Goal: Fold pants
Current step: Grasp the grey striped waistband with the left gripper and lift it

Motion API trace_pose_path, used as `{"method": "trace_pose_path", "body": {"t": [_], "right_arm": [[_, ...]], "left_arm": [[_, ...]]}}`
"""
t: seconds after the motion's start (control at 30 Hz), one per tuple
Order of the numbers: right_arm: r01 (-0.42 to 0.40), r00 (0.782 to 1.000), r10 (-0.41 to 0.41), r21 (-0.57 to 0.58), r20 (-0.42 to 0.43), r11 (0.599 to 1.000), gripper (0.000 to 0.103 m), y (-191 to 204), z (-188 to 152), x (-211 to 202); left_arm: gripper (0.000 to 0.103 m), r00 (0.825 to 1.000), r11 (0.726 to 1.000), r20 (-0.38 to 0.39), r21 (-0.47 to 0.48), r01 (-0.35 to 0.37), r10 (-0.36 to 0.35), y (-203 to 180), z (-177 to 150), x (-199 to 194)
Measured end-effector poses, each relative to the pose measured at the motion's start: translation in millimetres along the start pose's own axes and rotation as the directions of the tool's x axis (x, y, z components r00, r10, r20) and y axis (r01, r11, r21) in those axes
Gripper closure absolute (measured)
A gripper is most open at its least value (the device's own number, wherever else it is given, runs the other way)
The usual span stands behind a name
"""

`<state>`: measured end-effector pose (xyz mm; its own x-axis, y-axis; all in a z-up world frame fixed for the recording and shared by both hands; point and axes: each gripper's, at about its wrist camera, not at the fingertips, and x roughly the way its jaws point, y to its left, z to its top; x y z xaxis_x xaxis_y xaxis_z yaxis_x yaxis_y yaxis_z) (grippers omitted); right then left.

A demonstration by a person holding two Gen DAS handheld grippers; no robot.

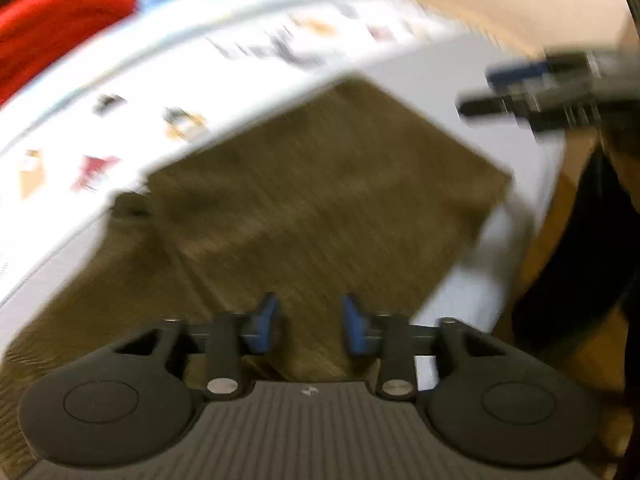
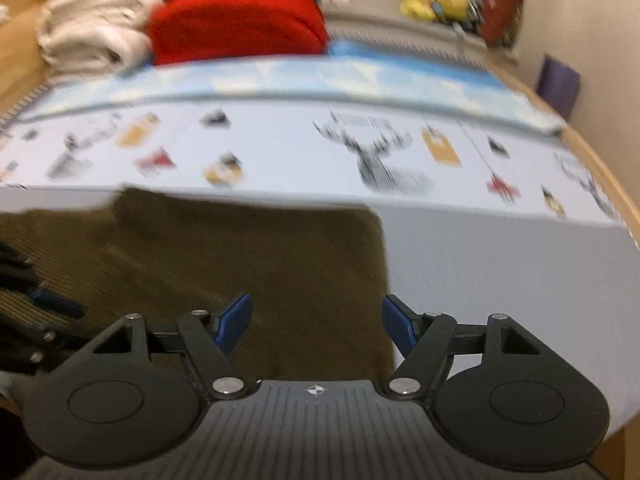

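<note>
Olive-brown corduroy pants [image 1: 320, 192] lie flat on a white sheet, folded into a broad rectangle; both views are motion-blurred. My left gripper [image 1: 310, 322] is open and empty, just above the near part of the pants. My right gripper [image 2: 316, 322] is open wide and empty, over the right edge of the pants [image 2: 248, 264]. The right gripper also shows blurred at the upper right of the left wrist view [image 1: 532, 96]. The left gripper shows at the left edge of the right wrist view [image 2: 36, 304].
The white sheet [image 2: 500, 272] has a printed band of small pictures [image 2: 380, 156] beyond the pants. A red cushion [image 2: 240, 28] and folded cream blankets [image 2: 88, 28] lie at the back. A wooden frame [image 2: 612, 184] runs along the right.
</note>
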<state>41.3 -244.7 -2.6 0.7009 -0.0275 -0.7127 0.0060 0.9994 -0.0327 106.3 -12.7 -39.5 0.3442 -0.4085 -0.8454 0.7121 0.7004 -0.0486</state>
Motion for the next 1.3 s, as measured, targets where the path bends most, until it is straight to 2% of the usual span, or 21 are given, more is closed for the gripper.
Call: {"method": "trace_pose_path", "body": {"t": [0.03, 0.1, 0.2, 0.3, 0.37, 0.5, 0.67, 0.73, 0.77, 0.8, 0.83, 0.9, 0.97, 1.03, 1.07, 1.1, 1.17, 1.23, 1.3], "right_arm": [[-0.016, 1.0, 0.016, -0.01, 0.02, 1.0, 0.029, 2, 3, -4], [-0.057, 0.997, 0.058, -0.029, 0.059, 0.998, 0.029, 12, 7, -10], [-0.112, 0.989, 0.116, -0.045, 0.093, 0.993, 0.029, 23, 1, -7], [-0.146, 0.989, 0.145, 0.001, 0.032, 0.989, 0.031, 34, -12, 12], [-0.176, 0.984, 0.176, 0.018, -0.015, 0.984, 0.039, 44, -13, 21], [-0.211, 0.976, 0.216, -0.091, 0.043, 0.973, 0.039, 72, -14, 16], [-0.205, 0.976, 0.216, -0.193, 0.039, 0.96, 0.038, 87, -19, 21], [-0.217, 0.973, 0.227, -0.188, 0.034, 0.958, 0.038, 88, -16, 25], [-0.223, 0.972, 0.232, -0.183, 0.028, 0.957, 0.038, 87, -15, 27], [-0.225, 0.972, 0.233, -0.178, 0.024, 0.958, 0.038, 88, -14, 29], [-0.226, 0.972, 0.233, -0.172, 0.02, 0.959, 0.038, 87, -13, 32], [-0.232, 0.971, 0.238, -0.164, 0.016, 0.959, 0.038, 87, -12, 36], [-0.238, 0.97, 0.244, -0.162, 0.02, 0.958, 0.038, 85, -13, 37], [-0.236, 0.97, 0.242, -0.161, 0.021, 0.958, 0.038, 82, -13, 38], [-0.237, 0.97, 0.243, -0.159, 0.019, 0.958, 0.038, 79, -13, 39], [-0.238, 0.97, 0.243, -0.156, 0.019, 0.959, 0.038, 77, -13, 39], [-0.231, 0.971, 0.236, -0.142, 0.02, 0.963, 0.038, 73, -13, 41], [-0.227, 0.973, 0.23, -0.116, 0.017, 0.967, 0.038, 67, -12, 43], [-0.228, 0.973, 0.229, -0.088, 0.007, 0.97, 0.038, 62, -13, 45]], "left_arm": [[0.045, 0.999, 0.999, 0.034, -0.038, -0.019, 0.02, 5, -2, -10], [0.044, 0.996, 0.992, 0.075, -0.113, -0.048, 0.057, 13, -5, -26], [0.034, 0.986, 0.959, 0.122, -0.274, -0.08, 0.117, 23, -21, -51], [0.032, 0.97, 0.915, 0.146, -0.385, -0.123, 0.192, 21, -41, -74], [0.03, 0.955, 0.889, 0.163, -0.431, -0.156, 0.247, 14, -57, -88], [0.029, 0.932, 0.838, 0.16, -0.505, -0.205, 0.325, 8, -83, -109], [0.029, 0.909, 0.794, 0.156, -0.558, -0.242, 0.387, 11, -112, -134], [0.029, 0.902, 0.766, 0.162, -0.6, -0.232, 0.401, 19, -122, -143], [0.029, 0.902, 0.753, 0.185, -0.628, -0.198, 0.391, 26, -126, -149], [0.034, 0.899, 0.747, 0.221, -0.647, -0.154, 0.377, 32, -131, -156], [0.051, 0.895, 0.749, 0.265, -0.654, -0.107, 0.359, 39, -134, -163], [0.073, 0.893, 0.769, 0.322, -0.639, -0.039, 0.313, 53, -138, -174], [0.074, 0.895, 0.777, 0.331, -0.629, -0.027, 0.299, 67, -141, -184], [0.074, 0.904, 0.76, 0.312, -0.65, -0.02, 0.291, 88, -150, -191], [0.074, 0.907, 0.73, 0.298, -0.683, -0.017, 0.299, 99, -157, -192], [0.074, 0.909, 0.683, 0.288, -0.731, 0.005, 0.302, 111, -167, -191], [0.073, 0.906, 0.57, 0.3, -0.818, 0.082, 0.299, 132, -187, -186], [0.063, 0.907, 0.487, 0.25, -0.872, 0.058, 0.339, 143, -201, -177], [0.051, 0.924, 0.367, 0.138, -0.93, -0.003, 0.356, 155, -215, -163]]}}
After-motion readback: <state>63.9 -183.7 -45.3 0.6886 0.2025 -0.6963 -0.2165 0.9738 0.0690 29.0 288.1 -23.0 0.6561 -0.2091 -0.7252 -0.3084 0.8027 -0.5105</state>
